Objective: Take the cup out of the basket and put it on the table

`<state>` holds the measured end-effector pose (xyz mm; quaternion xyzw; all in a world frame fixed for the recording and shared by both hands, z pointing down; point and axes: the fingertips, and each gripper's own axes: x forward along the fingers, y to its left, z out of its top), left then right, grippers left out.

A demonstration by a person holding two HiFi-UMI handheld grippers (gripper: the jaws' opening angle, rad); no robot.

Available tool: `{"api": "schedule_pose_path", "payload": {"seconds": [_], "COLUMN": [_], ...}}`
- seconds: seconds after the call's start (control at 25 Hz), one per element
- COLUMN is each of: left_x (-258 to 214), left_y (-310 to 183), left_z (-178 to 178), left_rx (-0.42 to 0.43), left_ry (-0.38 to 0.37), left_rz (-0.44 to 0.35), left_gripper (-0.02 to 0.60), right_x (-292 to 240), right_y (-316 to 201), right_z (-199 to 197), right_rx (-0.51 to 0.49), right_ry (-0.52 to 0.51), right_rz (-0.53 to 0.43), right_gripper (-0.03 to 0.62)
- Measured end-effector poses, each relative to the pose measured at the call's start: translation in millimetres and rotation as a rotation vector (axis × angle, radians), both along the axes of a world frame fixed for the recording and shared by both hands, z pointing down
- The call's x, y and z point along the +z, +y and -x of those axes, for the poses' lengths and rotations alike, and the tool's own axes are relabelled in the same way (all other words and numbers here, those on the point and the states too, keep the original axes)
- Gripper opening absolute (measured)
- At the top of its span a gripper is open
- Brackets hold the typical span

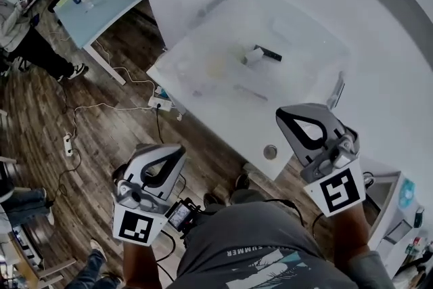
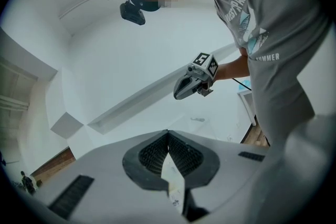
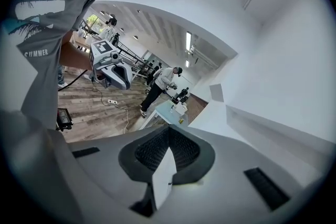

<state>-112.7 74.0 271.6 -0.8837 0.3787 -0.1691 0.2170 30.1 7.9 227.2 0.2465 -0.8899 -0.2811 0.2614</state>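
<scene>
Pre-approach stage; cup not yet reached.
Left gripper (image 2: 168,134) and right gripper (image 3: 169,129) both pressed together, empty, short of the table (image 1: 223,112); cup and basket not discernible; next move: locate basket, spread jaws.

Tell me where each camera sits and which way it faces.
Head view: on the person's head, looking steeply down at white table and wood floor; left gripper, right gripper, grey shirt show.
Left gripper view: on the left gripper, looking past its closed jaws at a white wall; shirt shows.
Right gripper view: on the right gripper, looking toward the blue table; shirt shows.
Shared: both gripper views catch the other gripper.
</scene>
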Motion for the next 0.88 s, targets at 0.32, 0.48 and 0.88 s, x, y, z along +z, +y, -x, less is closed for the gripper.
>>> {"api": "schedule_pose_path", "payload": {"seconds": [0.32, 0.48, 0.88], "left_x": [-8, 1, 11], "left_y": [-28, -33, -67], "left_z": [-48, -66, -67], "left_rx": [-0.066, -0.072, -0.057], "left_ry": [-0.035, -0.047, -0.046], "left_rz": [0.001, 0.022, 0.053], "left_gripper": [0.009, 0.009, 0.009], "right_x": [-5, 10, 26], "right_y": [-46, -62, -112], "right_z": [-36, -45, -40], "right_rx": [-0.08, -0.097, -0.089], "right_ry": [-0.042, -0.05, -0.075], "right_rz": [0.01, 0.05, 0.109], "right_gripper": [0.012, 0.012, 0.012]}}
